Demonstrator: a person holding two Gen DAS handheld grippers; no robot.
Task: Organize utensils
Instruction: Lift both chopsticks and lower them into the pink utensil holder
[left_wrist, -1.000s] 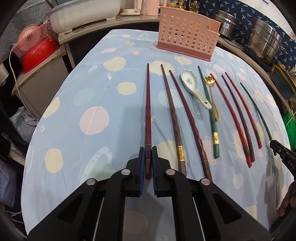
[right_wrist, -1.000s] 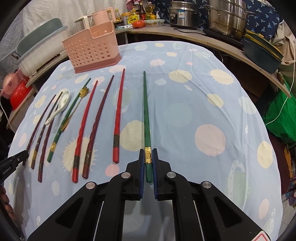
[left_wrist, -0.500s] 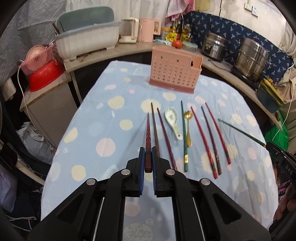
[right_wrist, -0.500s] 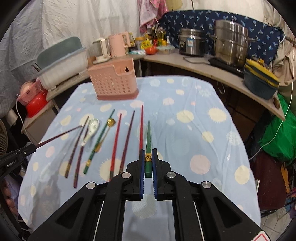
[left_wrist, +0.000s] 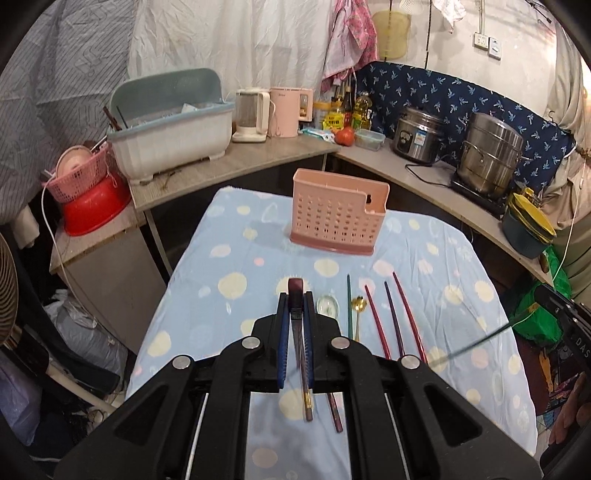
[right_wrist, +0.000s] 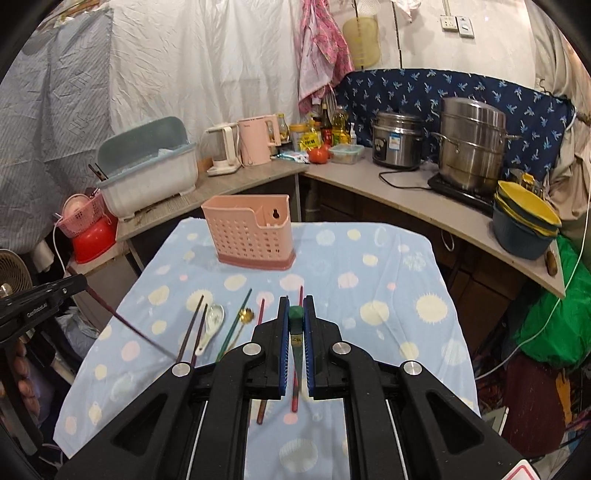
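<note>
My left gripper (left_wrist: 294, 295) is shut on a dark red chopstick (left_wrist: 294, 288), held high above the table with its thin end hanging down; the same chopstick shows in the right wrist view (right_wrist: 125, 321). My right gripper (right_wrist: 295, 314) is shut on a green chopstick (right_wrist: 295, 313), also lifted, which shows in the left wrist view (left_wrist: 480, 341). The pink perforated utensil holder (left_wrist: 338, 214) stands at the far end of the table (right_wrist: 251, 232). Several chopsticks (left_wrist: 395, 317), a white ceramic spoon (right_wrist: 214, 317) and a gold spoon (left_wrist: 358, 304) lie on the cloth.
The table has a blue spotted cloth (left_wrist: 229, 266). Counters behind hold a dish rack (left_wrist: 170, 125), kettles (left_wrist: 291, 110), a rice cooker (left_wrist: 421, 134) and a steel pot (left_wrist: 491, 155). A red basin (left_wrist: 94, 206) sits at the left.
Both grippers have risen well above the table, each with its chopstick lifted off the cloth and tipped so the thin end points down.
</note>
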